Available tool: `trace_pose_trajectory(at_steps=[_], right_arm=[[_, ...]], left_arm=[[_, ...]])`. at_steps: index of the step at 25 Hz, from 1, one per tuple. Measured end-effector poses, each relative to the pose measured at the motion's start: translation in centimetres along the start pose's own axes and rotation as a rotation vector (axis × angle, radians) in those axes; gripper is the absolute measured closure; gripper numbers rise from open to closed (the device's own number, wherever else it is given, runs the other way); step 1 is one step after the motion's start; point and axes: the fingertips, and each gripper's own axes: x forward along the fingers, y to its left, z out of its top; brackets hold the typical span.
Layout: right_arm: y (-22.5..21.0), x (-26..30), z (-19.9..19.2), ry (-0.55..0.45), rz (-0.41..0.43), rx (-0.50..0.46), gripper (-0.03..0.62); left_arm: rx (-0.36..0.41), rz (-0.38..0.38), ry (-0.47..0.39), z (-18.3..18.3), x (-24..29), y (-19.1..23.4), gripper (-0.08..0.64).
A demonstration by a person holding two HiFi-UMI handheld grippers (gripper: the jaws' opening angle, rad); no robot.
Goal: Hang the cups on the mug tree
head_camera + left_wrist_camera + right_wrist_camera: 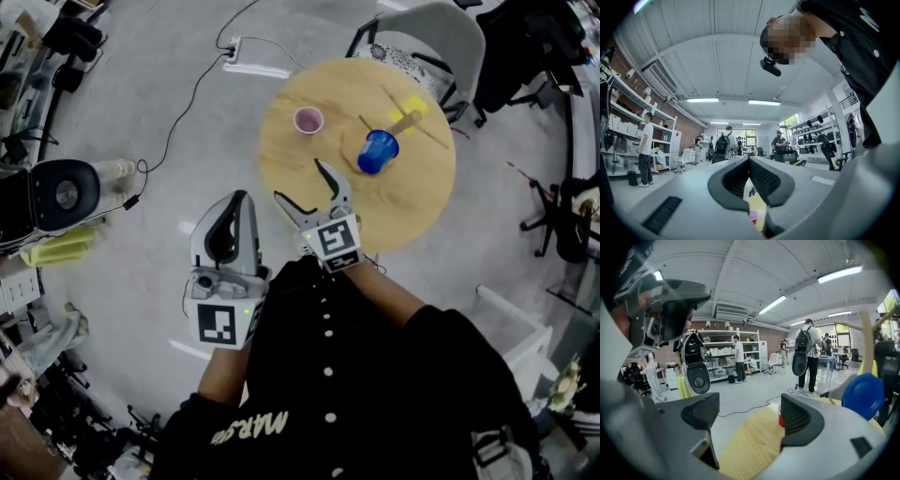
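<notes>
A small pink cup [307, 120] stands upright on the round wooden table [412, 202], at its far left. A blue cup [378, 151] sits against the wooden mug tree [405, 121] with its yellow base; in the right gripper view the blue cup [862, 395] looks raised on a branch of the mug tree [867, 341]. My right gripper [300, 181] is open and empty over the table's near left edge, short of both cups. The pink cup [780, 420] peeks out beside its right finger. My left gripper [238, 197] is shut and empty over the floor, left of the table.
A grey chair [433, 33] stands behind the table and a black office chair [562, 225] at the right. A power strip [251, 67] and cable lie on the floor. A black round device [58, 193] sits left. Several people [806, 357] stand by shelves.
</notes>
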Motion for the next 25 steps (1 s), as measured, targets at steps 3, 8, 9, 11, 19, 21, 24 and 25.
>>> trace_pose_trajectory(at_steps=[3,8,9,11,19,21,24,25], right_arm=[[-2.4,2.5,-2.7,0.039,-0.072,0.029,0.192],[-6.3,6.9,-6.3,0.095,-0.174,0.011,0.192],[-6.7,7.9,-7.1,0.103,-0.187,0.014,0.192],[-7.6,9.6,-8.7,0.121,-0.214,0.057,0.191],[-12.3,15.2,-12.5,0.205,-0.291,0.084,0.183],[-13.8,16.1,-13.0,0.206,-0.308,0.065,0.182],[-14.8,17.7,-13.6,0.191,-0.303,0.068,0.172],[-14.9,18.2,-13.7,0.195,-0.299,0.069,0.172]], left_arm=[[-0.012,-0.014,0.013,-1.3,0.7,0.4,0.566],[-0.046,-0.053,0.045,-3.9,2.4,0.9,0.566],[-0.048,-0.067,0.047,-4.4,2.7,1.0,0.566],[-0.048,-0.093,0.055,-5.4,3.3,1.2,0.566],[-0.095,-0.114,0.106,-10.6,5.6,2.5,0.566],[-0.104,-0.113,0.119,-11.6,5.8,2.3,0.566],[-0.118,-0.102,0.139,-12.9,5.8,2.4,0.566],[-0.121,-0.099,0.144,-13.2,5.7,2.5,0.566]])
